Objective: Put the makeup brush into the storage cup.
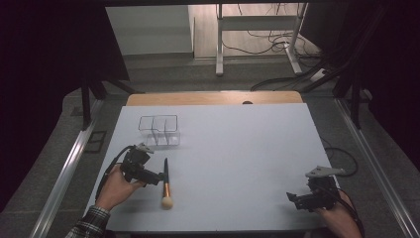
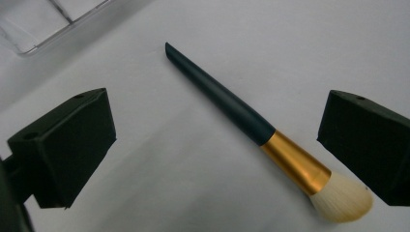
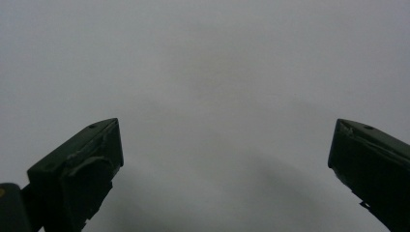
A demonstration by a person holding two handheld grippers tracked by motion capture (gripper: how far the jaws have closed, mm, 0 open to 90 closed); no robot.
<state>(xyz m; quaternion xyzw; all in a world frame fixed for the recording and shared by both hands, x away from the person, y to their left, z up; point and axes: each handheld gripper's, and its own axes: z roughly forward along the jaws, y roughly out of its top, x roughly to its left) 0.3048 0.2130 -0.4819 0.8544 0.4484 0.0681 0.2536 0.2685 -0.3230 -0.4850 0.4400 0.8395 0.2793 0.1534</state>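
At the near left of the tabletop (image 1: 237, 148), the left hand-held gripper (image 1: 157, 177) sits low over the white surface with its jaws spread wide and nothing between them gripped. In the left gripper view the makeup brush (image 2: 251, 126) lies flat between the two black jaws, closer to the right-hand one, touching neither as far as can be seen. The brush has a dark handle, a gold ferrule and a pale bristle head; in the high view it lies just right of the left hand-held gripper, bristles toward the near edge and handle tip pointing far. Beyond it, toward the far left, stands a clear divided organizer (image 1: 159, 130), well apart from the brush. At the near right, the right hand-held gripper (image 1: 296, 199) rests with jaws wide apart, holding nothing, over bare white surface.
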